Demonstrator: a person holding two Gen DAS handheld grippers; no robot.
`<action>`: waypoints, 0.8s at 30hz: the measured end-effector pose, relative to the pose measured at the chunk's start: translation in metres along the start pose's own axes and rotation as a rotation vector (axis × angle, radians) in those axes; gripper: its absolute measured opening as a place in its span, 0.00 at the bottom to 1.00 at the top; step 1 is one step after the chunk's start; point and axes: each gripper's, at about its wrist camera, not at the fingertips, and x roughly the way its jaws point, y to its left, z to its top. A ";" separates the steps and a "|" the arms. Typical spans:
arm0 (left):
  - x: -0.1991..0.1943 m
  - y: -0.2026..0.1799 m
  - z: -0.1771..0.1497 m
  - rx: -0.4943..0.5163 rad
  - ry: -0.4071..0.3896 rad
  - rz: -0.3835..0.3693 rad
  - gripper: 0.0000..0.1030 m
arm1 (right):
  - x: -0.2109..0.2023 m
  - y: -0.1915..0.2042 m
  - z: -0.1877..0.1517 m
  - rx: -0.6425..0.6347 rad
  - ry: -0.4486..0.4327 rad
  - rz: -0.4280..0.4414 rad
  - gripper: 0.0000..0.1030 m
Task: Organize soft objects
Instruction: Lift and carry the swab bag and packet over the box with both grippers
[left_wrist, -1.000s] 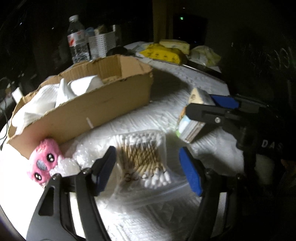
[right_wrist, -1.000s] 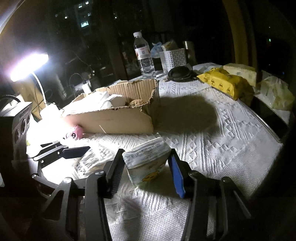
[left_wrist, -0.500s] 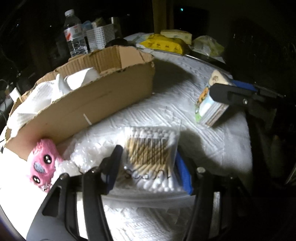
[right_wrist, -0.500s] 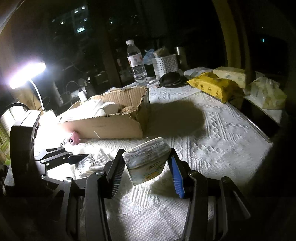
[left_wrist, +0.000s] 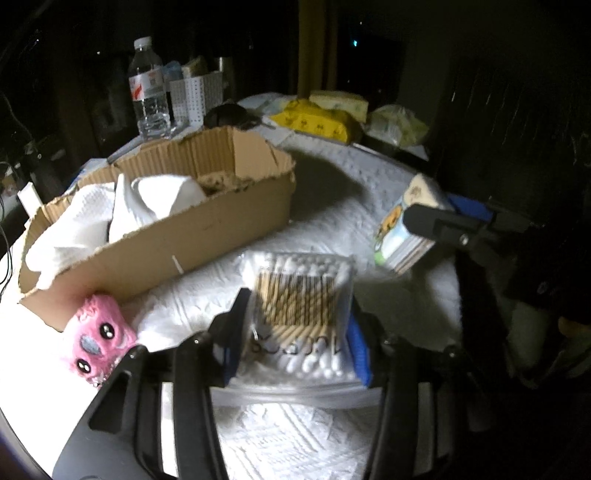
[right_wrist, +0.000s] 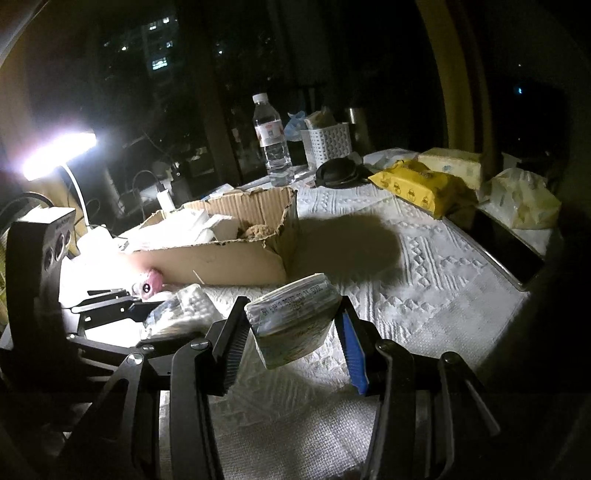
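My left gripper (left_wrist: 297, 317) has its jaws closing on a clear bag of cotton swabs (left_wrist: 303, 299), and both blue pads press its sides just above the white cloth. The same bag (right_wrist: 184, 310) shows left of my right gripper (right_wrist: 291, 314), which is shut on a small cartoon-printed tissue pack (right_wrist: 291, 321) held above the cloth. In the left wrist view this pack (left_wrist: 395, 232) hangs at right. An open cardboard box (left_wrist: 177, 240) with white paper towels (left_wrist: 147, 199) stands behind. A pink plush toy (left_wrist: 98, 336) lies against its near corner.
At the back stand a water bottle (left_wrist: 147, 92), a white perforated basket (left_wrist: 195, 96), a yellow wipes pack (left_wrist: 317, 122) and other soft packs (right_wrist: 524, 195). A bright desk lamp (right_wrist: 59, 155) shines at the left. The table edge runs along the right.
The left jaws have narrowed from wide apart onto the bag of cotton swabs. The right gripper has carried the tissue pack a little up and away from the bag.
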 end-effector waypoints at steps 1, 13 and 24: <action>-0.003 0.000 0.001 -0.002 -0.008 -0.002 0.47 | 0.000 0.001 0.000 -0.002 -0.001 0.001 0.48; -0.029 0.015 0.019 -0.056 -0.084 -0.018 0.47 | -0.002 0.006 0.003 -0.003 -0.005 0.001 0.48; -0.051 0.036 0.038 -0.104 -0.142 -0.030 0.47 | -0.002 0.016 0.009 -0.014 -0.014 0.019 0.48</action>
